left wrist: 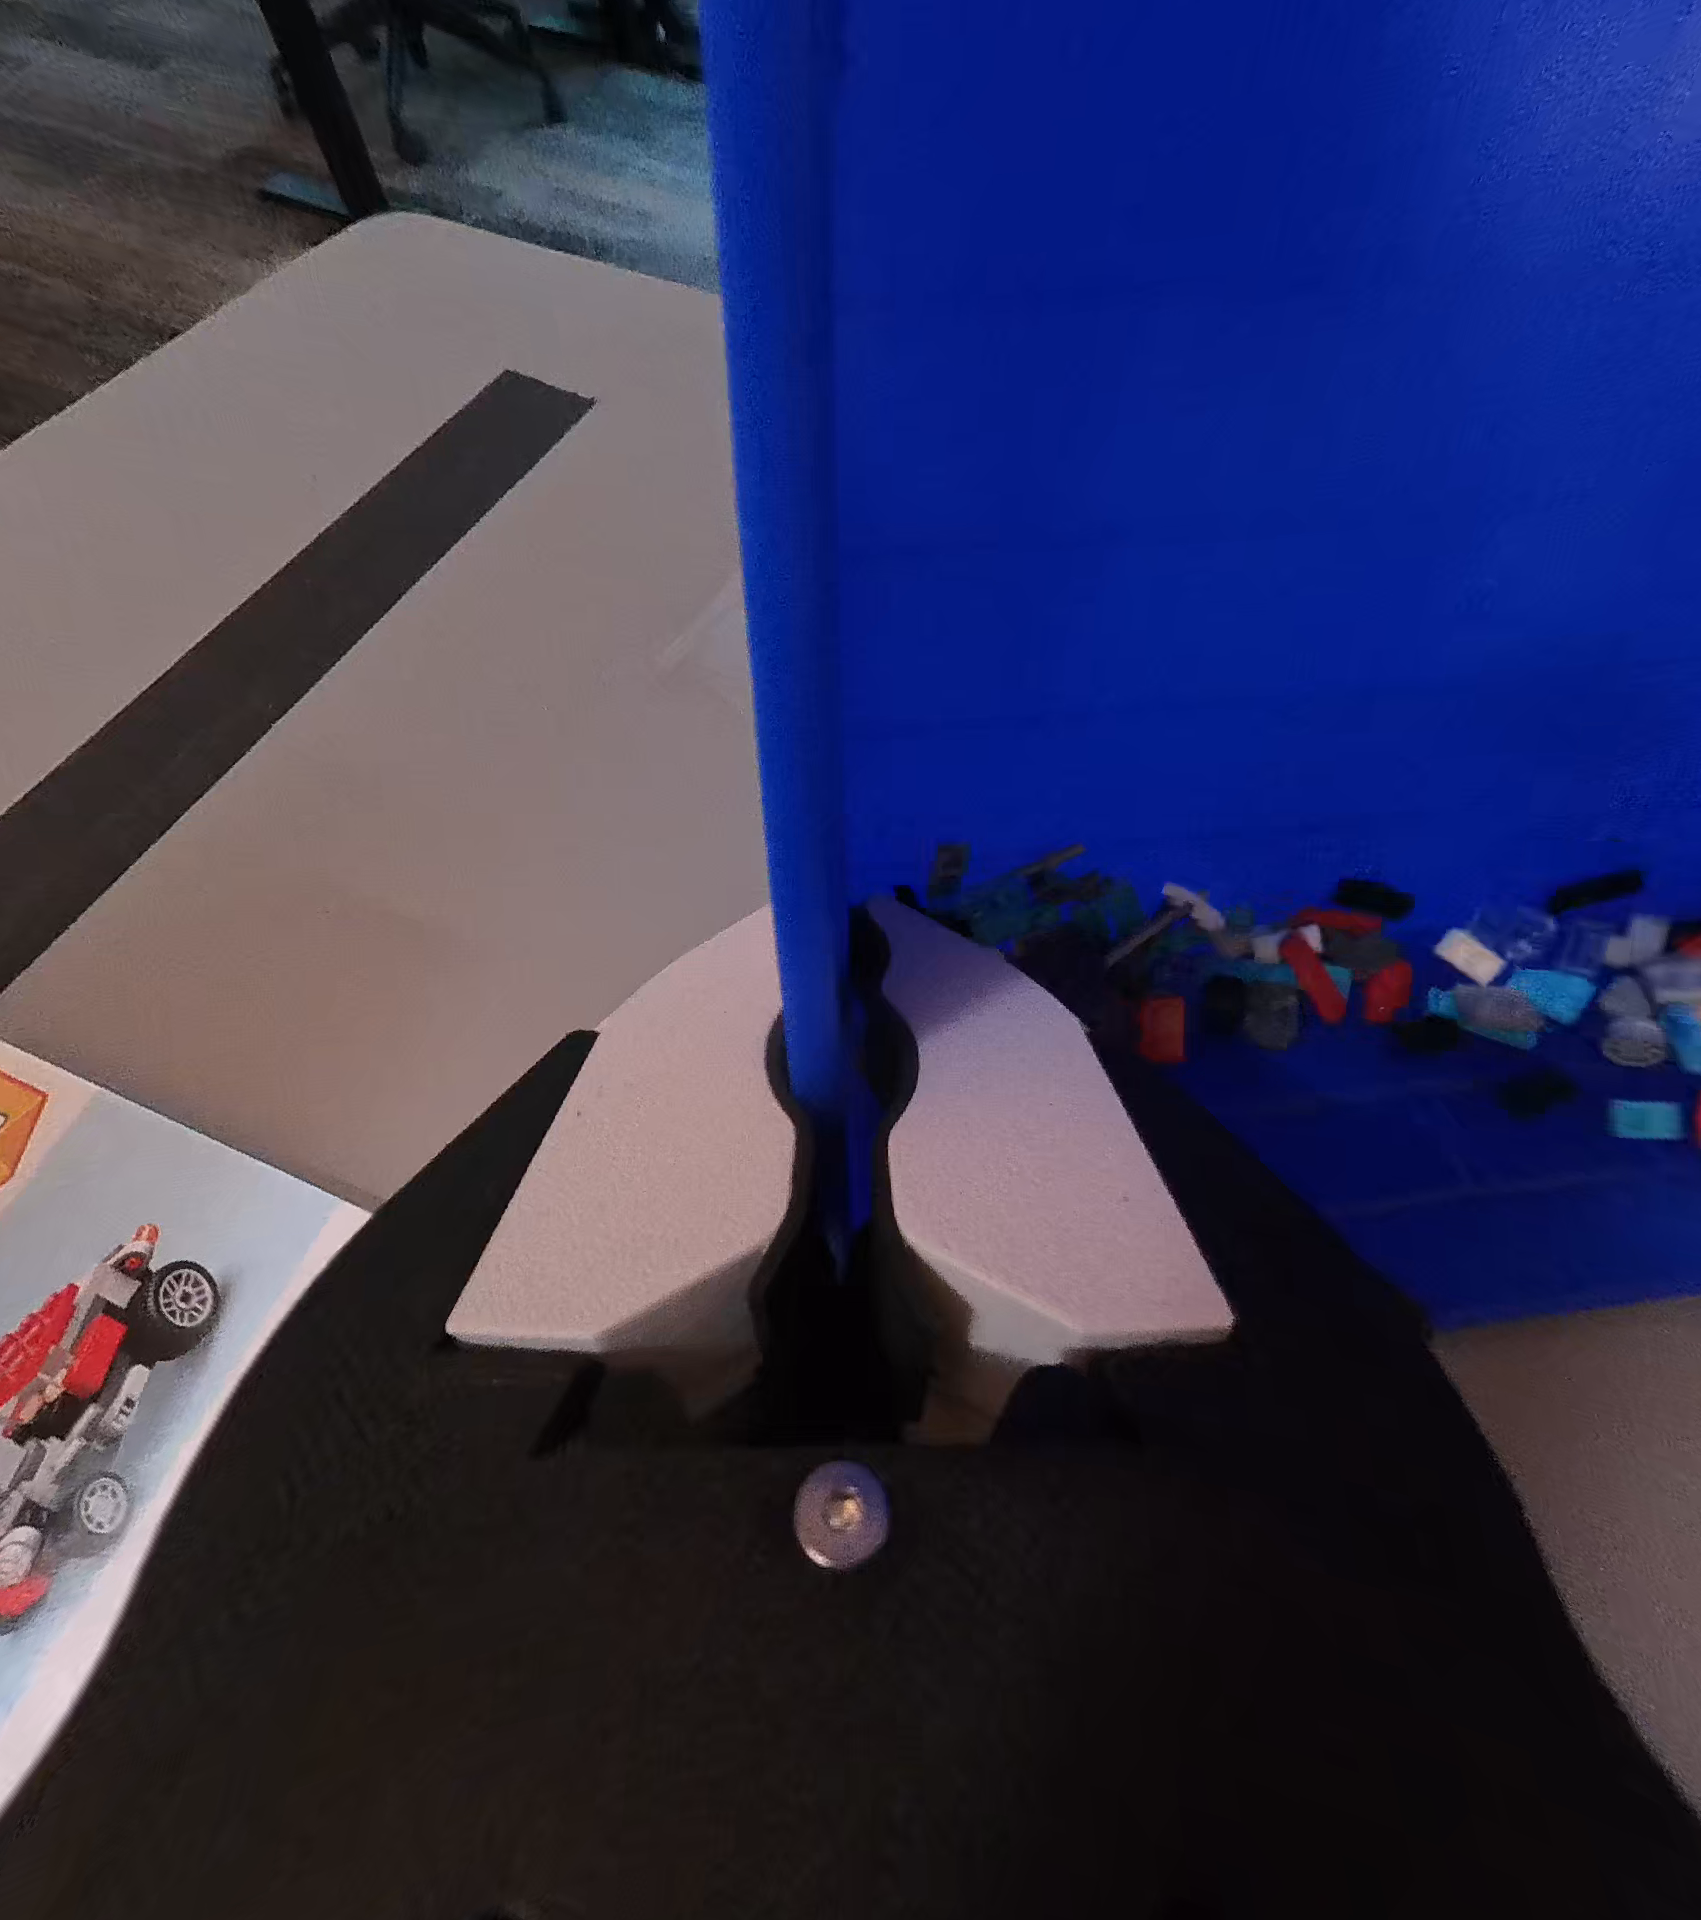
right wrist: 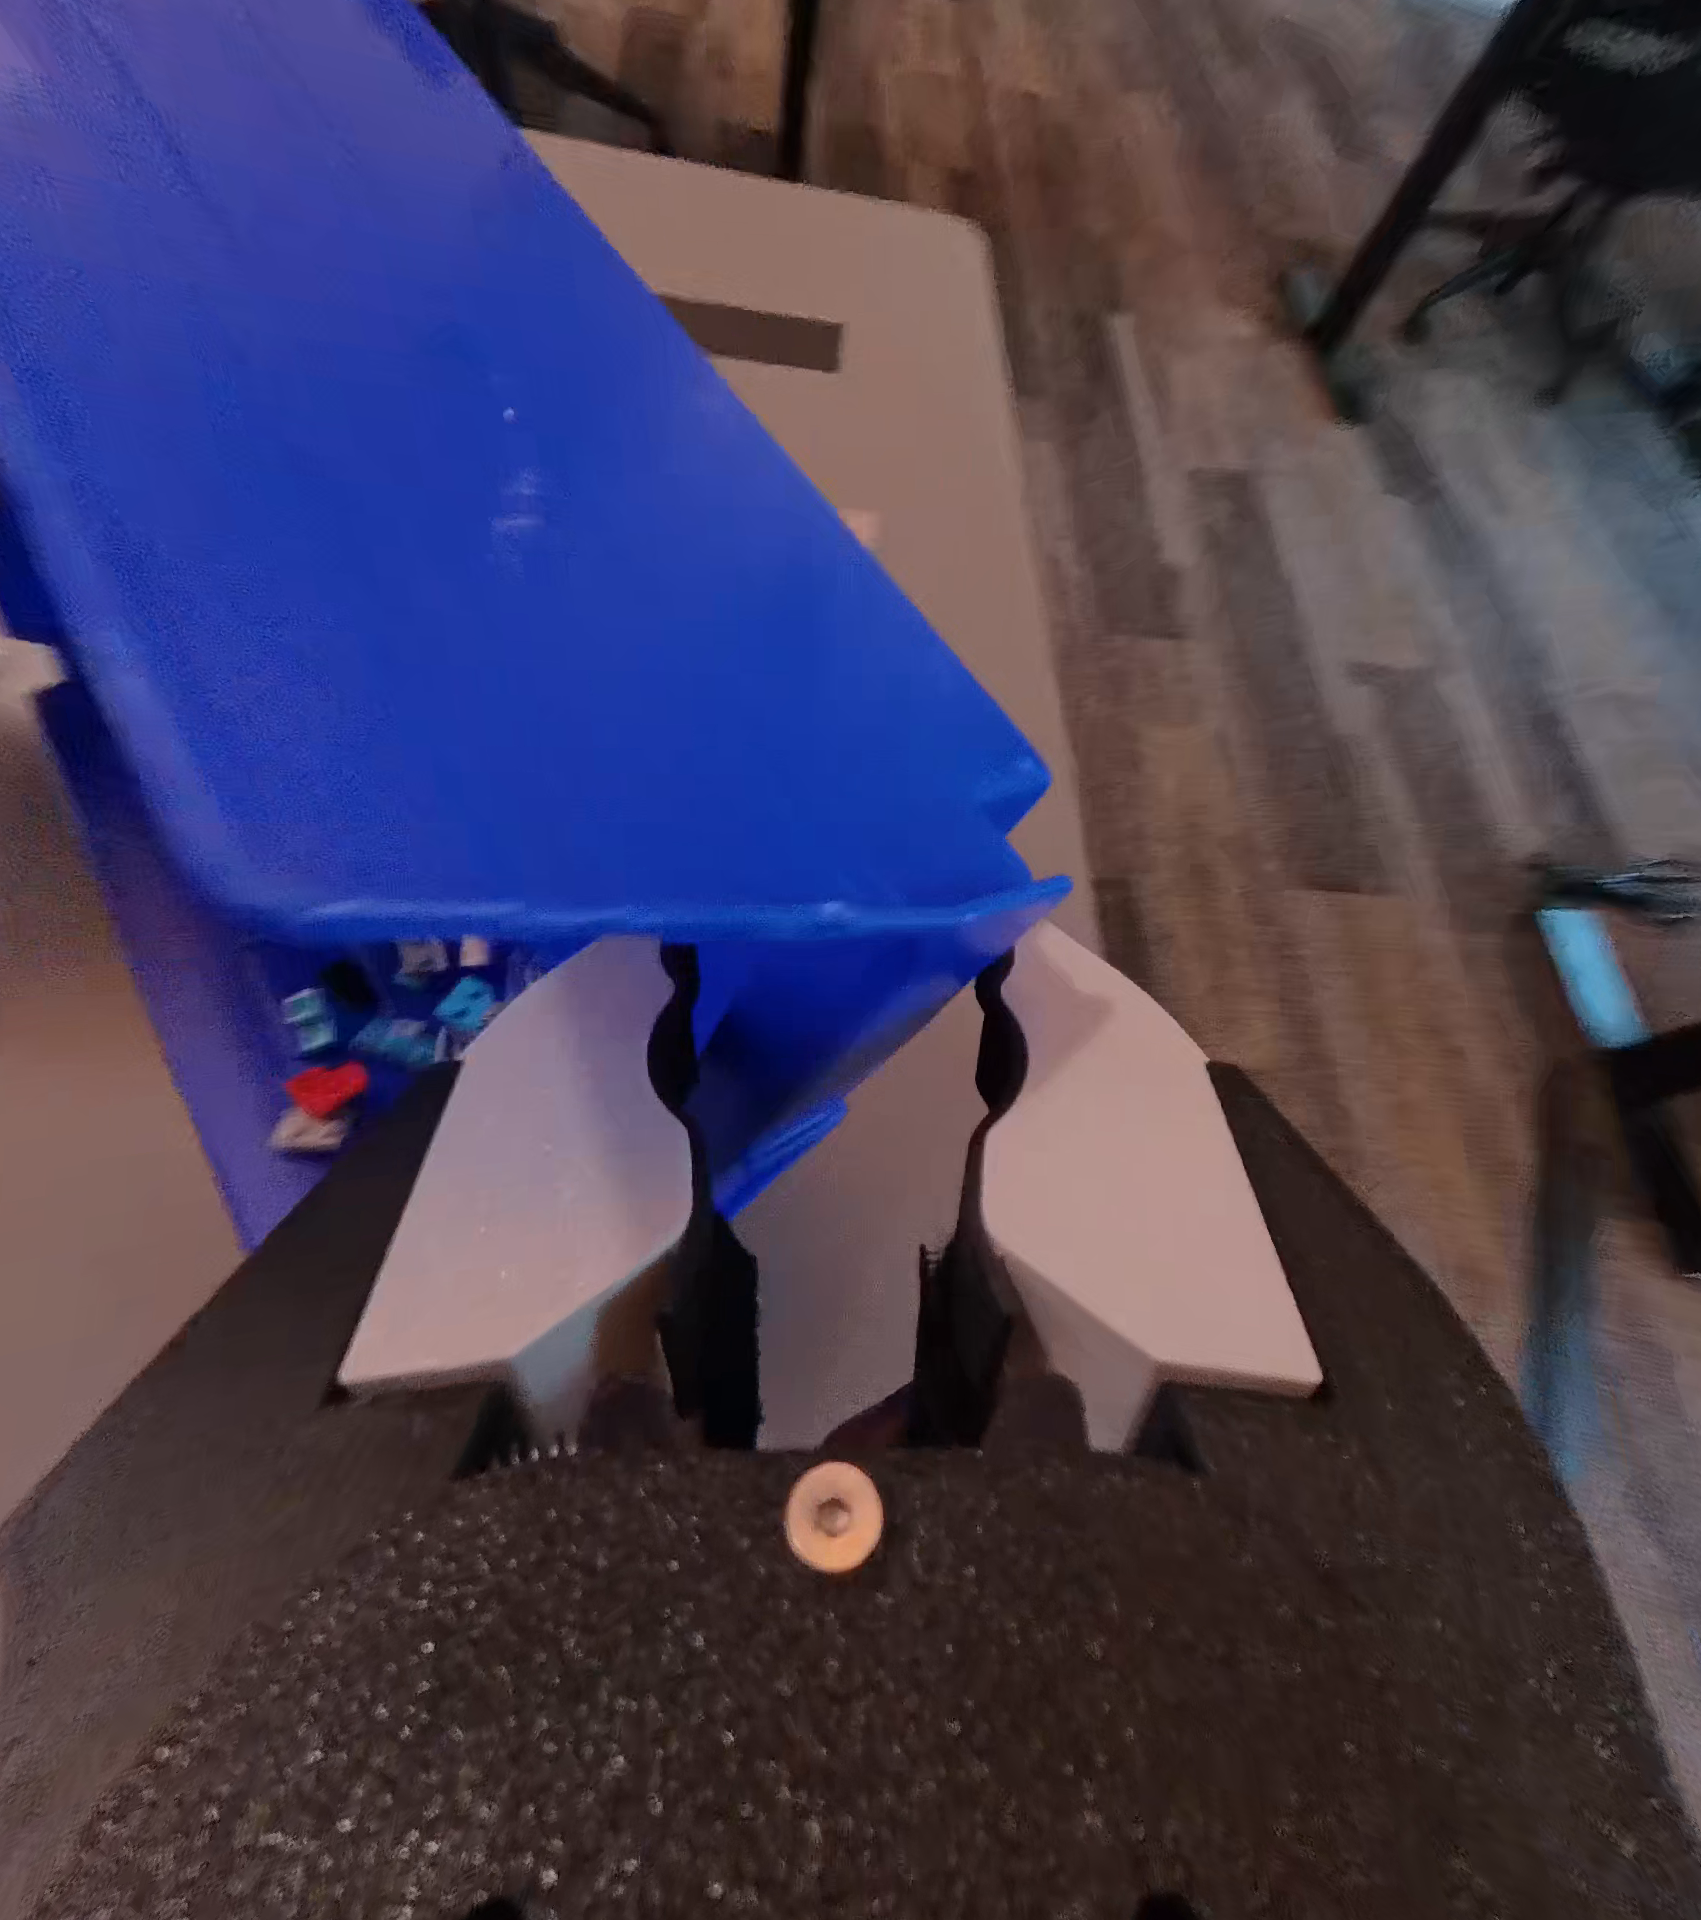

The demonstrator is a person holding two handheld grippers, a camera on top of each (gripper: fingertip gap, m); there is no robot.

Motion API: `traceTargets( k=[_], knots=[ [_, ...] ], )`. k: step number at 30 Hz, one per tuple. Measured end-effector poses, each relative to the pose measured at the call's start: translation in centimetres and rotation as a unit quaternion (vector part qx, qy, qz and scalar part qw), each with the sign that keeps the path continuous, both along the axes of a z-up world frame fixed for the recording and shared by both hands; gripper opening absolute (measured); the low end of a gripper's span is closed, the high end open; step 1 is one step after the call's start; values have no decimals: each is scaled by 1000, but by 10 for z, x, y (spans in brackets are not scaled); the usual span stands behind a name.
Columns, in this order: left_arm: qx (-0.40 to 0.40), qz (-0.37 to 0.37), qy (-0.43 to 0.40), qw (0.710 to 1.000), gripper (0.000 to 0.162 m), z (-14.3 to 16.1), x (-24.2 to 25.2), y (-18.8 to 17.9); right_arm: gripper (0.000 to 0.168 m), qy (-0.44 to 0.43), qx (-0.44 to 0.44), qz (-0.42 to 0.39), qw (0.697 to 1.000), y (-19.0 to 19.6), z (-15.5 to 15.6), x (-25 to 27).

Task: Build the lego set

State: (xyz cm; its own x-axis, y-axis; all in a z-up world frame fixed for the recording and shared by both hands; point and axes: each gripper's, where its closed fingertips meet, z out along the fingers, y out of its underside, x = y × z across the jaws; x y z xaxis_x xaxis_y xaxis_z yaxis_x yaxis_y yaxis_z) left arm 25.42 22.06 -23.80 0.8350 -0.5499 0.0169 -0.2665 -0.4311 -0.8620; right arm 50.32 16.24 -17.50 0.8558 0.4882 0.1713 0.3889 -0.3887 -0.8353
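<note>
Pinching blue bin (left wrist: 1241,468) wall, left gripper (left wrist: 841,1039) closed, right gripper (right wrist: 830,1039) agape

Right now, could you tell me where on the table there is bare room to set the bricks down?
The table is bare between the black tape strip and the blue bin, which the left hand-held gripper is shut on. The instruction booklet fills the near-left corner, and loose bricks crowd the bin's inside.

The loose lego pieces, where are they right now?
In the left wrist view, loose lego pieces lie heaped inside the tipped blue plastic bin, right of the left gripper.
</note>
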Motion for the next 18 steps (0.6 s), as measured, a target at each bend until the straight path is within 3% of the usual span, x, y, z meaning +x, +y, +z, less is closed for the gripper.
traceTargets(
  k=[5, 8, 13, 18],
  knots=[
    [-26, -12, -3, 1000, 3, 0, 2, 3, 49, -127, 171, -46, 976, -22, 54, 3],
    [-48, -23, 22, 998, 2, 0, 4, 6, 53, -126, 90, -67, 986, -4, 24, 17],
    [-87, -54, 85, 991, 3, 1, 8, 16, 54, -70, 43, -58, 995, 25, 9, 28],
    [-135, -66, 113, 982, 4, -2, 10, 26, 59, -18, -21, 46, 999, 38, -9, 28]
  ],
)
